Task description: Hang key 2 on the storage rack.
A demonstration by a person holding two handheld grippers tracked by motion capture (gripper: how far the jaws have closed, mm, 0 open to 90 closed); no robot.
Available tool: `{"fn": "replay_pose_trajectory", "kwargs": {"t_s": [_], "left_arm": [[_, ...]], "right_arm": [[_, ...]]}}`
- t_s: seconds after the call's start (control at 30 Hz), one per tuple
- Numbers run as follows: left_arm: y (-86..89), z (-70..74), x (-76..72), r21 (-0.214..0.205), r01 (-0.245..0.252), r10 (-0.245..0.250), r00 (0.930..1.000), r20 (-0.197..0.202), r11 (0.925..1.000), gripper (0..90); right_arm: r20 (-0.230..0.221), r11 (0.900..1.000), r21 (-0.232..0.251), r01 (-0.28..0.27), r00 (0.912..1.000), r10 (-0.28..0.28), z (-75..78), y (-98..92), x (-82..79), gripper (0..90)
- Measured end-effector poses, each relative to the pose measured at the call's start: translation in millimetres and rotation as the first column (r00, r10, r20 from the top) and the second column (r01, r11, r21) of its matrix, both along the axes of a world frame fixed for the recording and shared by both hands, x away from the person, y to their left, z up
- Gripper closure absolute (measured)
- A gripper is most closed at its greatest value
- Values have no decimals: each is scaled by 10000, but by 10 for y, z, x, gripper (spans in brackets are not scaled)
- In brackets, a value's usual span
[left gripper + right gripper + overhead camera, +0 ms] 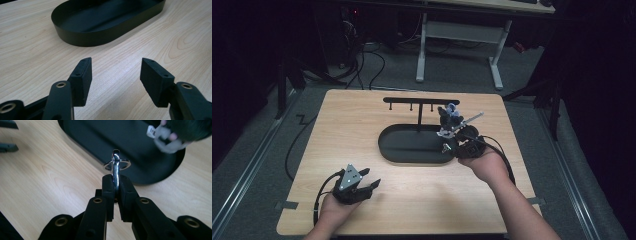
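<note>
My right gripper is shut on a shiny metal clasp at the right end of the black oval tray. A thin key ring hangs through the clasp. A dark and grey plush charm sits just beyond the gripper and looks blurred in the right gripper view. A black T-shaped rack with small pegs rises from the tray's back. My left gripper rests open near the table's front left, with nothing between its jaws. The tray wall lies ahead of it.
The wooden table is bare around the tray. Cables trail from both grippers. Beyond the table's far edge stand a white desk frame and loose cables on the grey floor.
</note>
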State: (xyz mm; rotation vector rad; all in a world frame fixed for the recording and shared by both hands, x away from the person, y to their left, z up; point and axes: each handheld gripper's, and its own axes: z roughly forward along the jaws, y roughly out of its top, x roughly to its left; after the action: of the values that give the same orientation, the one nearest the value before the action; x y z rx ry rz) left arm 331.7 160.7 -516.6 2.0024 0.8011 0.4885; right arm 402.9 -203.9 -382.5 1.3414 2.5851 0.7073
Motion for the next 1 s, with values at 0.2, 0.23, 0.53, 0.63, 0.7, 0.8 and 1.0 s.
{"fn": "replay_pose_trajectory", "kwargs": {"t_s": [0.2,0.23,0.53,0.63,0.7,0.8,1.0], "left_arm": [[-13,0,-7,89,-5,5,10000,-1,10000,437],[-9,4,-13,79,-18,17,10000,39,10000,438],[8,6,-18,28,8,-8,10000,-16,10000,438],[11,7,-18,-24,-29,29,10000,34,10000,437],[25,15,-25,-22,-17,17,10000,33,10000,438],[38,18,-18,-36,-55,56,10000,22,10000,438],[44,20,-18,-34,-43,43,10000,17,10000,438]], "right_arm": [[171,10000,-44,-16,9999,17,85,134,173,848],[230,9999,-77,-67,9997,69,109,178,242,848],[607,9993,-220,294,9978,-280,326,265,522,848],[700,9987,-168,476,9965,-463,391,281,591,848],[756,9987,-223,452,9962,-434,435,299,636,848],[823,9985,-232,500,9955,-480,485,326,685,848],[941,9981,-384,488,9945,-450,556,407,766,848]]}}
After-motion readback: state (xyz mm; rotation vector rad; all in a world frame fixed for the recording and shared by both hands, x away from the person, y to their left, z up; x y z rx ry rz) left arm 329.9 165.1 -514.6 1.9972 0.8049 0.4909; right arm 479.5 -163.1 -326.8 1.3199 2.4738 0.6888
